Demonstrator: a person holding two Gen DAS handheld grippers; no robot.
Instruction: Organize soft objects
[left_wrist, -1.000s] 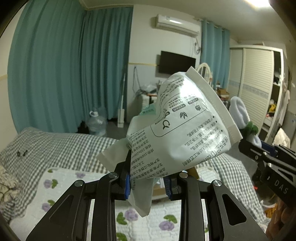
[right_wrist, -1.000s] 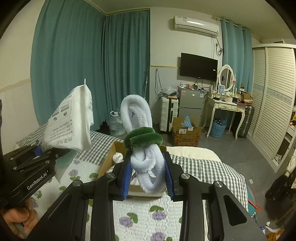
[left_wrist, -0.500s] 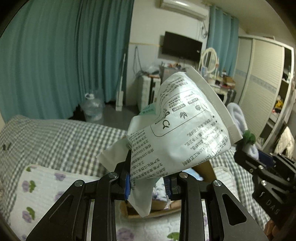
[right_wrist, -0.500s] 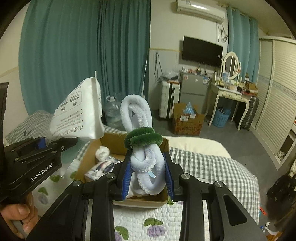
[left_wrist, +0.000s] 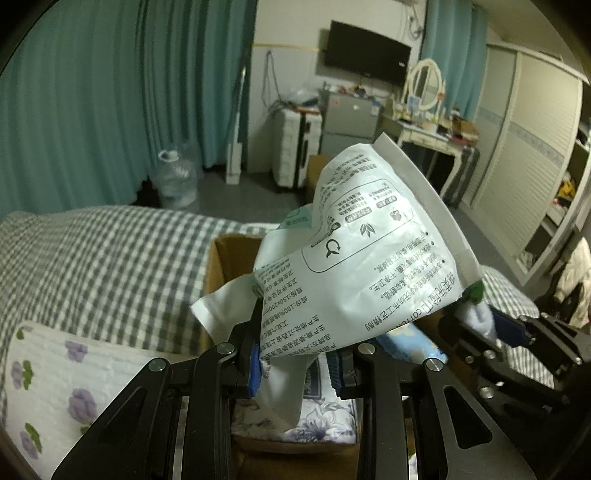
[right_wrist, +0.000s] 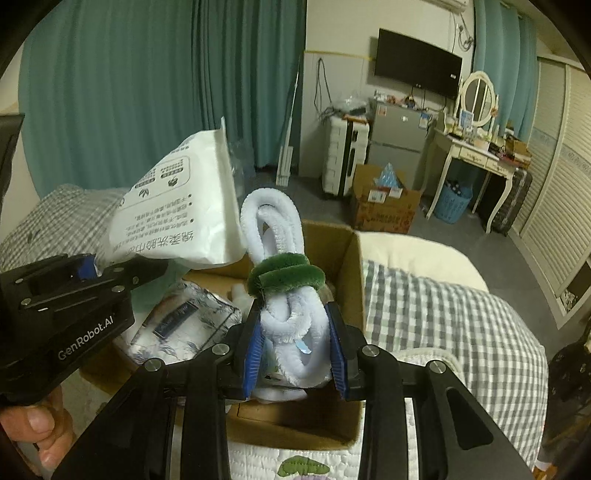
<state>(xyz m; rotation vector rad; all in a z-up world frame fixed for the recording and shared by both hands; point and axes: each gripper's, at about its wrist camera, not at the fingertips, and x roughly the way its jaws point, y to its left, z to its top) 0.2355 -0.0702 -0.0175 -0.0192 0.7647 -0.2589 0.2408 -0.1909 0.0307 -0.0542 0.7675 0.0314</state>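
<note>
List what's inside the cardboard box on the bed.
In the cardboard box: a floral-print wrapped pack, something small and white behind it, and a blue packet. The held white pouch and fuzzy bundle cover the rest.

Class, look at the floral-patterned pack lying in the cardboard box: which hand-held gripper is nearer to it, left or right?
Left. The left hand-held gripper, holding a white pouch, hangs right over the floral pack; the right hand-held gripper, holding a fuzzy white bundle, is beside it.

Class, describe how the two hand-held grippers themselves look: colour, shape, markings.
Each hand-held gripper, left and right, has black angular metal linkages with silver bolts and blue ribbed pads. White "GenRobot.AI" lettering marks the left one's body.
</note>
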